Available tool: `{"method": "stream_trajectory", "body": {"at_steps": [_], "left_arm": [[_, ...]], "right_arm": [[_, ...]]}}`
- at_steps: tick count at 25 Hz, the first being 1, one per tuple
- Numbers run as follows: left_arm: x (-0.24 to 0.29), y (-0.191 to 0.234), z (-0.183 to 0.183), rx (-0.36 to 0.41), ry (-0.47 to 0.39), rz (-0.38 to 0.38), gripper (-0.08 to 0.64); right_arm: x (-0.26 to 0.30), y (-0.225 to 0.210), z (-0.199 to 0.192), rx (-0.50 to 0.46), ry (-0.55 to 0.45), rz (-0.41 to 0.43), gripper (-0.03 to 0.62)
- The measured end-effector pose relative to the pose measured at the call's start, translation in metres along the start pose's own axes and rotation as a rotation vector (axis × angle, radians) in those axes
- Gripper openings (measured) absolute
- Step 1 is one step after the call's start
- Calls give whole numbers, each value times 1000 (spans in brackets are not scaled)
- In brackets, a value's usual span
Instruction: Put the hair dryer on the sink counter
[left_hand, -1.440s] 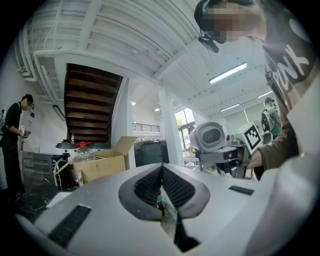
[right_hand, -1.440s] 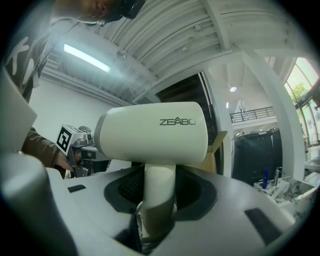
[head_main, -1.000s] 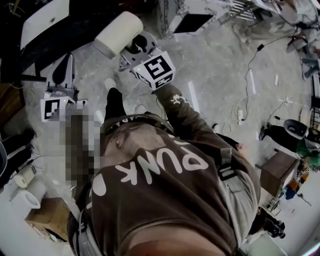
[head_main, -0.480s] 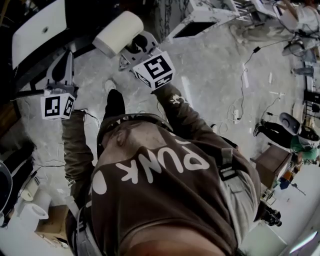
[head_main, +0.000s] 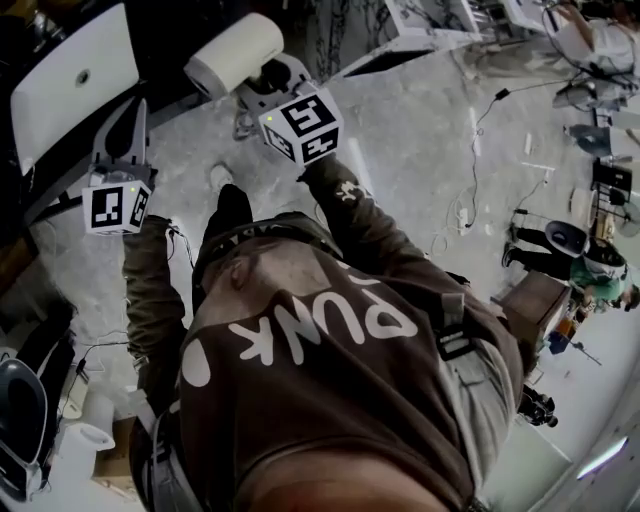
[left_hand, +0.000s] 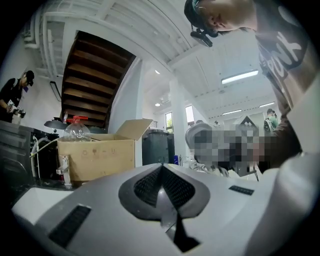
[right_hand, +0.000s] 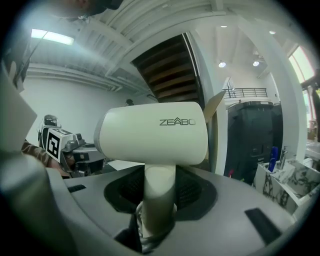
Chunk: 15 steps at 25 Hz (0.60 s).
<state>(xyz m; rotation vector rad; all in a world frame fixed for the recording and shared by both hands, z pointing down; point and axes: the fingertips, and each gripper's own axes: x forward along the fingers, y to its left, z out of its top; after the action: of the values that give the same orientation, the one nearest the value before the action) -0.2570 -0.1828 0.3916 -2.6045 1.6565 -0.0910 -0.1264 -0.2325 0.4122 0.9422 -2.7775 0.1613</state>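
In the head view the cream hair dryer (head_main: 236, 54) is held out in front of the person, over the floor. My right gripper (head_main: 268, 85) is shut on its handle. The right gripper view shows the dryer's barrel (right_hand: 152, 134) upright above the jaws, with the handle clamped in my right gripper (right_hand: 157, 202). My left gripper (head_main: 133, 118) is held up at the left, close to the white sink basin (head_main: 72, 72). In the left gripper view my left gripper (left_hand: 161, 172) has its jaws closed together with nothing between them.
A cardboard box (left_hand: 96, 157) with a clear bottle (left_hand: 77, 131) behind it stands ahead of the left gripper. Cables (head_main: 478, 150) trail over the marbled floor. A wooden box (head_main: 533, 300) is at the right. White rolls (head_main: 85, 440) lie at the lower left.
The right gripper and the dryer have shifted slightly up and left in the head view. The sink basin has come further into view beside the left gripper.
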Motion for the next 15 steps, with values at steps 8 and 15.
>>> {"method": "stream_trajectory", "body": {"at_steps": [8,15], "left_arm": [[25,33,-18,-43,8,-35,-3],[44,40,-20,-31,12,-27,-3]], "right_arm": [[72,-33,-23,96,199,-57,153],[113,-66,-49,160,375,-80,153]]}}
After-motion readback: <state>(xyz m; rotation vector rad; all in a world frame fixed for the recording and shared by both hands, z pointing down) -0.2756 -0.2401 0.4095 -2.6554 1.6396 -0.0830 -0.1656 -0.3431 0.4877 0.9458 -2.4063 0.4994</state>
